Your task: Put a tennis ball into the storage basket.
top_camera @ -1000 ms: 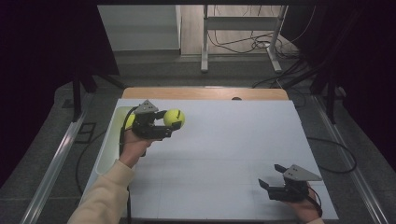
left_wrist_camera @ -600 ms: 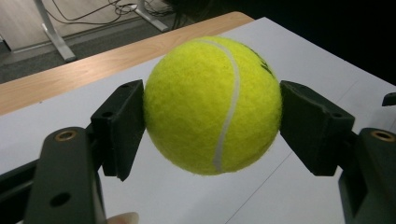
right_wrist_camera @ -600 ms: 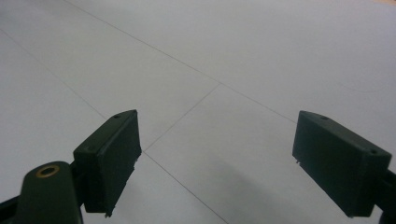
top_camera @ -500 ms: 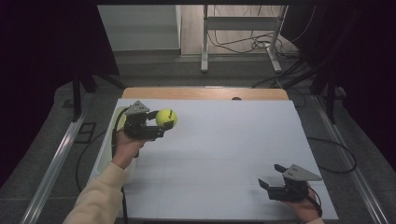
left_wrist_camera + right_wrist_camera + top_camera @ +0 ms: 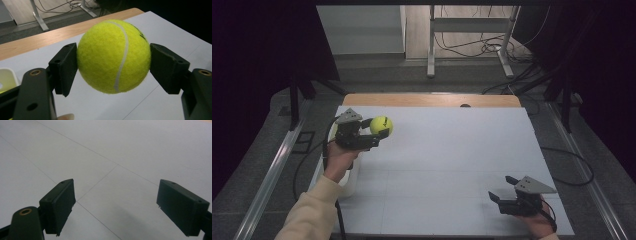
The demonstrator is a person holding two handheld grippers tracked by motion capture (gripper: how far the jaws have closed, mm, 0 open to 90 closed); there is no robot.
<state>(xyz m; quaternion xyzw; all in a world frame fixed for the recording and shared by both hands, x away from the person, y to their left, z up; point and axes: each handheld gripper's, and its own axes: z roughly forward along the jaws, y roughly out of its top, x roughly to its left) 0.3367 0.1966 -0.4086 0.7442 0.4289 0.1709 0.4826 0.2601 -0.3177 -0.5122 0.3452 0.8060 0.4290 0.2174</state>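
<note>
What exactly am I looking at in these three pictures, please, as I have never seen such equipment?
A person sits at a white table with a hand-held gripper in each hand. One picture looks down from above; the other two come from cameras riding on each gripper, looking along its black jaws. The left hand-held gripper is shut on a yellow tennis ball, lifted off the table. The right hand-held gripper is open with nothing between its jaws, low at the near right. A pale tub sits at the table's left edge.

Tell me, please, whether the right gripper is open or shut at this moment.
Open. The right gripper has its two jaws standing wide apart, with bare white table between them and nothing held.
</note>
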